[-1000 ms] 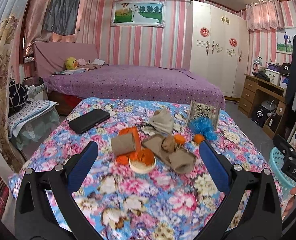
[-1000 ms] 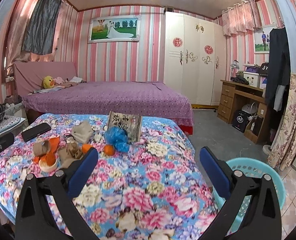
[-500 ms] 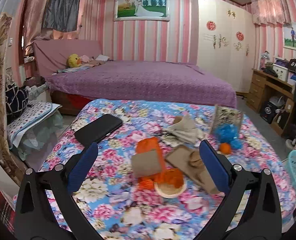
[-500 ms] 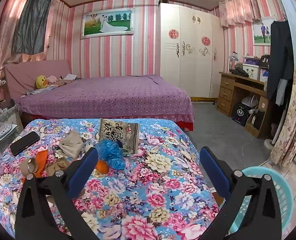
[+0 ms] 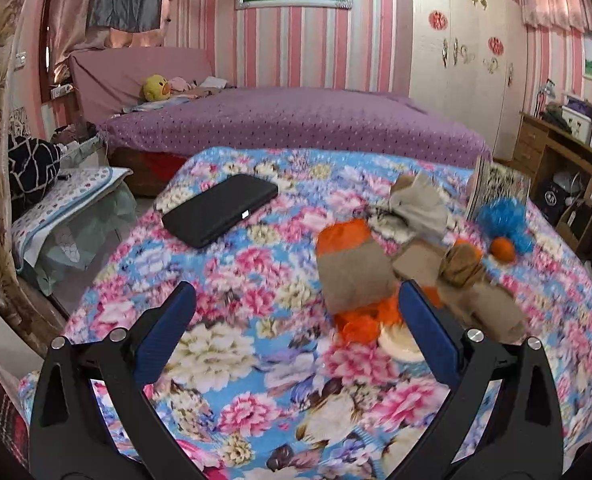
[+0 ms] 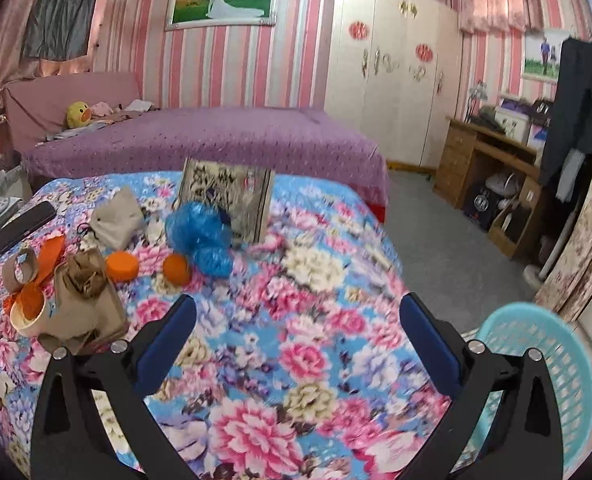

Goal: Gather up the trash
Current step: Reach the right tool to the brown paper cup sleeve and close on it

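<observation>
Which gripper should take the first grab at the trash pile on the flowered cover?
Probably left. The open left gripper has the cardboard tube and orange scraps just ahead of its fingertips. The open right gripper faces bare cover, nearer the basket.

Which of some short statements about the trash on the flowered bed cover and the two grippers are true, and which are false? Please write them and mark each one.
1. The left gripper is open and holds nothing. True.
2. The right gripper is shut on the blue plastic bag. False: its jaws stand wide apart and empty, and the bag lies on the cover ahead of them.
3. A light blue basket stands on the floor beside the bed. True.
4. The black phone lies inside the basket. False: it lies on the flowered cover, apart from the trash.
5. An orange fruit lies next to the blue plastic bag. True.
</observation>
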